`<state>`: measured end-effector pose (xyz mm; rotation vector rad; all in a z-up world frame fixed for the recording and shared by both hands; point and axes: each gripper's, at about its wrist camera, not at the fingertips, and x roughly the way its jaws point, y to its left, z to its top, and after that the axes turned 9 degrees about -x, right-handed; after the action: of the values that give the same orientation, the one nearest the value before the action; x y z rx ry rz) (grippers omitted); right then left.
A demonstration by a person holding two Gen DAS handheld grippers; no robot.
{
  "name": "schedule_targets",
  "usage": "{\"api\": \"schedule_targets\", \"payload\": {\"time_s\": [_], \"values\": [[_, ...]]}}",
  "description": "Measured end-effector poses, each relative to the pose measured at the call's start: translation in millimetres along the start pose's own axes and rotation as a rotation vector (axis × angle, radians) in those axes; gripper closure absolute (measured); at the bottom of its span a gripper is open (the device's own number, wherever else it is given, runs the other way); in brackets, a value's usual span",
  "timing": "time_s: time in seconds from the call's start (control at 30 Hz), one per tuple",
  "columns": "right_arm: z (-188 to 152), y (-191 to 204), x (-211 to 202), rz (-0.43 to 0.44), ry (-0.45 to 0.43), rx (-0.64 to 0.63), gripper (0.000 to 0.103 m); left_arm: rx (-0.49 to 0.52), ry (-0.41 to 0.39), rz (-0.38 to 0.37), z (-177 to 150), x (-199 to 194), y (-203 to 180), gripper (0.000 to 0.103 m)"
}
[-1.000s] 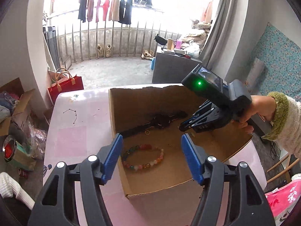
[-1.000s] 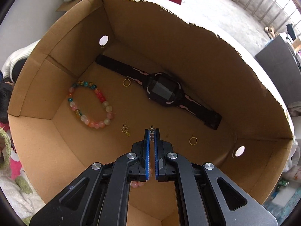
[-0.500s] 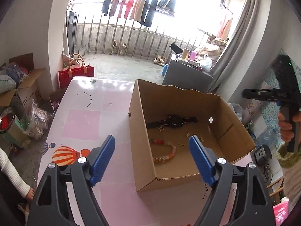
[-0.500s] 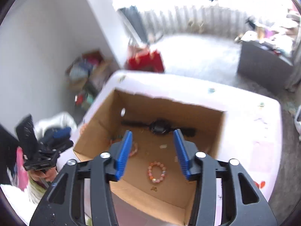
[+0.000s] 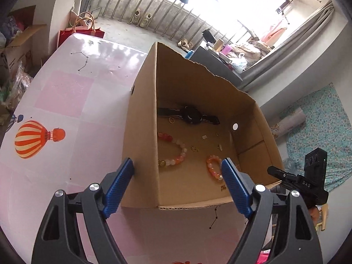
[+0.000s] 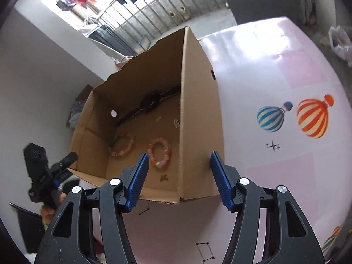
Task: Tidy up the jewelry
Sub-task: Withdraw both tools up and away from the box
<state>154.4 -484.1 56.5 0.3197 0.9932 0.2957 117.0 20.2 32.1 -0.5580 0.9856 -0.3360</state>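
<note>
An open cardboard box (image 5: 143, 132) (image 6: 200, 114) stands on the pink table. Inside lie a black watch (image 5: 190, 115) (image 6: 151, 102), a mixed-colour bead bracelet (image 5: 173, 151) (image 6: 123, 145), an orange-pink bead bracelet (image 5: 213, 167) (image 6: 159, 153), a gold ring (image 5: 171, 120) and small gold pieces (image 5: 194, 148). My left gripper (image 5: 177, 182) is open and empty, held before the box's near left corner. My right gripper (image 6: 179, 179) is open and empty, held before the box's near right corner. Each gripper shows in the other's view, the right one (image 5: 303, 182) and the left one (image 6: 50, 171).
The pink table (image 5: 66, 114) (image 6: 275, 176) has balloon prints (image 5: 33, 138) (image 6: 312, 116). A red bag (image 5: 81, 33) and cardboard boxes (image 5: 19, 41) stand on the floor beyond the table. A grey cabinet (image 5: 217, 59) stands behind the box.
Both grippers have drawn back out of the box to its near side. The right gripper was shut on a small earring inside the box a second ago; it is now open and empty.
</note>
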Motion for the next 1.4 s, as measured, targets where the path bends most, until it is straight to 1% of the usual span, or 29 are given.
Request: {"api": "schedule_targets", "payload": {"time_s": [0.07,0.17,0.23,0.43,0.53,0.57,0.63,0.73,0.9,0.93,1.0,1.1,1.13,1.17,1.2,1.23,1.3,1.33,1.4], "values": [[1,6,-2,-0.024,0.003,-0.002,0.046,0.002,-0.006,0.028,-4,-4,-4,0.024],[-2,9,-3,-0.024,0.007,-0.012,0.046,0.014,-0.015,0.054,-12,-12,-4,0.024],[-5,8,-8,-0.021,0.016,-0.015,0.046,0.005,-0.007,0.050,-19,-19,-2,0.024],[-38,19,-33,-0.033,0.009,-0.008,0.046,0.009,0.014,0.038,-56,-51,2,0.024],[-41,31,-31,-0.035,0.005,-0.006,0.046,0.014,0.015,0.046,-75,-66,4,0.024],[-36,36,-25,-0.037,0.009,-0.012,0.046,0.006,0.014,0.045,-81,-71,5,0.024],[-41,38,-26,-0.047,0.017,-0.019,0.046,-0.008,0.015,0.041,-91,-77,7,0.024],[-38,40,-21,-0.073,0.023,-0.032,0.045,-0.016,0.016,0.026,-103,-83,9,0.024],[-35,30,-18,-0.048,0.005,0.000,0.045,0.020,-0.007,0.026,-107,-85,8,0.024],[-41,30,-25,-0.046,-0.006,0.003,0.045,0.027,-0.019,0.022,-107,-89,6,0.024],[-45,36,-37,-0.098,-0.042,0.000,0.044,0.068,-0.082,0.037,-110,-103,-1,0.024],[-59,44,-68,-0.204,-0.127,-0.012,0.040,0.178,-0.191,0.085,-122,-128,-16,0.021],[-61,50,-78,-0.229,-0.161,-0.025,0.035,0.202,-0.214,0.095,-126,-135,-20,0.017],[-62,57,-86,-0.236,-0.187,-0.042,0.032,0.225,-0.232,0.104,-129,-141,-23,0.013],[-64,65,-92,-0.233,-0.213,-0.064,0.025,0.240,-0.240,0.108,-132,-144,-26,0.007],[-65,73,-96,-0.225,-0.229,-0.084,0.019,0.251,-0.239,0.108,-134,-146,-29,0.005],[-64,91,-97,-0.215,-0.235,-0.146,0.012,0.259,-0.223,0.125,-135,-147,-35,0.005],[-64,102,-95,-0.221,-0.235,-0.178,0.009,0.258,-0.217,0.141,-135,-146,-39,0.005],[-69,114,-91,-0.241,-0.234,-0.226,0.008,0.244,-0.213,0.183,-136,-144,-41,0.005]]}}
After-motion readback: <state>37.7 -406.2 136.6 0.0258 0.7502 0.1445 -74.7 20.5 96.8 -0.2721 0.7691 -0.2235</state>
